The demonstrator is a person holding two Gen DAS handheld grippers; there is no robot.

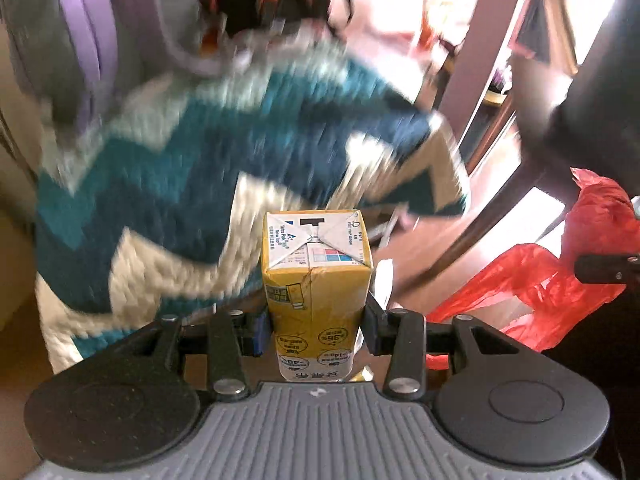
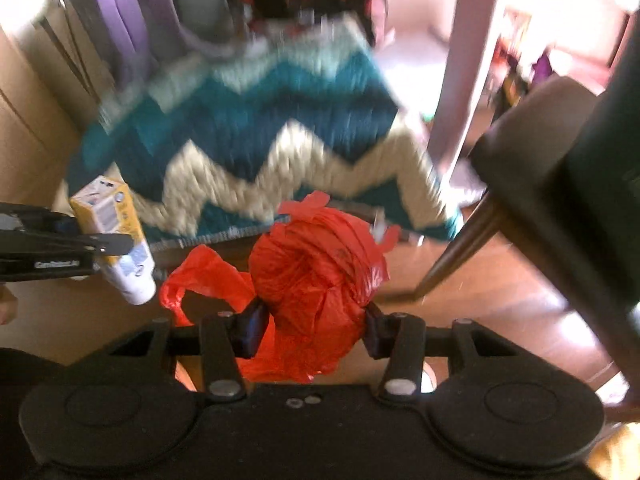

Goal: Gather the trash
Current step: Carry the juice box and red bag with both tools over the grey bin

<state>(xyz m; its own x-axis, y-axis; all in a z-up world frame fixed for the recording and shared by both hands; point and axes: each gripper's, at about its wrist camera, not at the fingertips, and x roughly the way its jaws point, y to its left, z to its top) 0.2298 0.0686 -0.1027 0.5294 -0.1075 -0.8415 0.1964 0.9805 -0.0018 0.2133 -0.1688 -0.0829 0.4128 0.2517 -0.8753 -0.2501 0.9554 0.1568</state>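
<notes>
We note open wooden floor right of the zigzag woven rug, bounded by a dark chair leg. The left gripper pinches a boxy yellow drink carton, held above the rug. The right gripper pinches a crinkled red plastic bag.

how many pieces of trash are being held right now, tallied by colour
yellow: 1, the drink carton in the left gripper
red: 1, the bunched plastic bag in the right gripper
total: 2
</notes>
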